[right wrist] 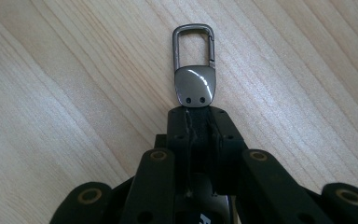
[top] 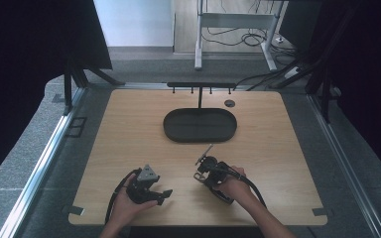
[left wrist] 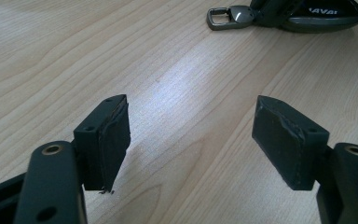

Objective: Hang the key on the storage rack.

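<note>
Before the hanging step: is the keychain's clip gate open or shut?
Shut. In the right gripper view the metal clip forms an unbroken loop, its gate flush with the frame, while the right gripper clamps the keychain strap behind it.

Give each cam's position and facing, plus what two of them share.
High view: above the table's near edge, looking forward and down; both hands, left gripper, right gripper, tray.
Left gripper view: along its open jaws, low across the wood.
Right gripper view: along jaws shut on the keychain.
Shared: both gripper views show the keychain.
</note>
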Available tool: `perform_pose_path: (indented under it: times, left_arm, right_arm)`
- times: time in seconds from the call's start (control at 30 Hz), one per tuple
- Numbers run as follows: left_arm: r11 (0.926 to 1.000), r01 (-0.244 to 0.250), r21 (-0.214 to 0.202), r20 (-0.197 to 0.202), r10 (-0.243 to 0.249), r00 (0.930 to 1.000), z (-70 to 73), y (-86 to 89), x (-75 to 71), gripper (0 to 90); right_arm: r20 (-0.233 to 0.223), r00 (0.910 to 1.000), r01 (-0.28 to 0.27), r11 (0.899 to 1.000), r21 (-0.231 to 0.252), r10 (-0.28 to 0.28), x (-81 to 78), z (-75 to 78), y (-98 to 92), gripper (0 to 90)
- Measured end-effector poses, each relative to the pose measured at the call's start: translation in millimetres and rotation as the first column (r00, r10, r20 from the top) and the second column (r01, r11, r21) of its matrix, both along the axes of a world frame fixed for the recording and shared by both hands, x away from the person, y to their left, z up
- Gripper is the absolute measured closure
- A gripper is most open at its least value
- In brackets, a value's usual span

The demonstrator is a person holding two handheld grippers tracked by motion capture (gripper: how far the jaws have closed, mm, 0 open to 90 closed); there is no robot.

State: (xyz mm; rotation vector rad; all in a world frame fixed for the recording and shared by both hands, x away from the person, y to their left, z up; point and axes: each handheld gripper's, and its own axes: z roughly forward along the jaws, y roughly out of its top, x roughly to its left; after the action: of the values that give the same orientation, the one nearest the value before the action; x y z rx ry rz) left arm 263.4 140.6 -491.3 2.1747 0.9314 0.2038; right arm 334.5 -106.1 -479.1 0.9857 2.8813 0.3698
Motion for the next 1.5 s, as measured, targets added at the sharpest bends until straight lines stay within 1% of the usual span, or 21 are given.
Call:
perform_pose_path:
  times: [0.1, 0.37, 0.4, 0.43, 0.5, 0.67, 0.73, 0.83, 0.87, 0.9, 0.97, 1.0, 1.07, 1.2, 1.27, 1.5]
  left_arm:
    - [1.0, -0.001, 0.0, 0.0, 0.001, 1.0, 0.2, 0.5, 0.1, 28.4]
    - [1.0, -0.004, 0.0, -0.001, 0.004, 1.0, 0.2, 1.1, 0.3, 28.4]
    - [1.0, -0.004, 0.0, -0.001, 0.004, 1.0, 0.2, 1.2, 0.3, 28.4]
    - [1.0, -0.004, 0.0, 0.0, 0.004, 1.0, 0.3, 1.3, 0.4, 28.4]
    - [1.0, -0.004, -0.001, 0.0, 0.004, 1.0, 0.3, 1.4, 0.3, 28.4]
    - [1.0, -0.003, 0.0, 0.0, 0.003, 1.0, 0.1, 1.0, 0.3, 28.4]
    - [1.0, -0.004, 0.001, -0.001, 0.004, 1.0, 0.0, 0.9, 0.4, 28.4]
    - [1.0, -0.003, 0.001, -0.001, 0.003, 1.0, -0.2, 0.9, 0.5, 28.4]
    - [1.0, -0.003, 0.001, -0.001, 0.003, 1.0, -0.1, 0.9, 0.5, 28.4]
    - [1.0, -0.003, 0.001, -0.001, 0.003, 1.0, -0.2, 0.8, 0.5, 28.4]
    - [1.0, -0.002, 0.001, 0.001, 0.002, 1.0, 0.0, 0.9, 0.4, 28.4]
    - [1.0, -0.001, 0.002, 0.002, 0.001, 1.0, -0.1, 1.1, 0.7, 28.4]
    - [1.0, 0.0, 0.001, 0.002, 0.0, 1.0, -0.5, 1.1, 1.0, 28.4]
    - [1.0, -0.002, 0.003, -0.003, 0.002, 1.0, -1.2, 0.3, 0.7, 28.4]
    - [1.0, 0.0, 0.003, -0.003, 0.001, 1.0, -1.3, 0.3, 0.9, 28.4]
    - [1.0, -0.002, 0.002, -0.004, 0.002, 1.0, -0.9, 0.8, 0.9, 28.4]
  right_arm:
    - [-0.003, 1.0, -0.005, 1.0, 0.005, 0.005, 0.6, -0.1, -0.4, 80.3]
    - [0.011, 0.9998, -0.016, 1.0, 0.025, 0.016, 0.2, -0.3, -3.6, 80.4]
    - [0.009, 0.9999, -0.014, 1.0, 0.027, 0.014, 0.2, 0.3, -4.4, 80.4]
    - [0.012, 0.9999, -0.011, 0.999, 0.037, 0.011, 0.8, 1.5, -6.9, 80.4]
    - [0.018, 0.9998, -0.007, 0.999, 0.039, 0.006, 0.9, 2.3, -8.3, 80.4]
    - [0.031, 0.9995, 0.001, 0.998, 0.063, -0.003, 0.6, 5.9, -15.5, 80.5]
    - [0.039, 0.9992, 0.005, 0.997, 0.077, -0.008, -0.2, 7.5, -18.2, 80.5]
    - [0.064, 0.9979, 0.004, 0.994, 0.105, -0.011, -2.8, 12.2, -23.0, 80.5]
    - [0.064, 0.9979, 0.004, 0.994, 0.105, -0.011, -2.8, 12.2, -23.0, 80.5]
    - [0.076, 0.997, 0.009, 0.994, 0.113, -0.017, -3.8, 13.5, -24.1, 80.5]
    - [0.085, 0.996, 0.015, 0.991, 0.133, -0.027, -5.2, 16.4, -27.2, 80.5]
    - [0.1, 0.9945, 0.018, 0.99, 0.142, -0.032, -6.3, 17.9, -29.2, 80.5]
    - [0.106, 0.9936, 0.021, 0.987, 0.162, -0.038, -7.6, 21.1, -33.9, 80.5]
    - [0.108, 0.993, 0.028, 0.984, 0.174, -0.047, -8.1, 23.2, -37.1, 80.6]
    - [0.101, 0.994, 0.023, 0.983, 0.184, -0.042, -8.5, 24.2, -38.8, 80.5]
    - [0.117, 0.9917, 0.029, 0.978, 0.207, -0.055, -9.6, 29.4, -43.6, 80.5]
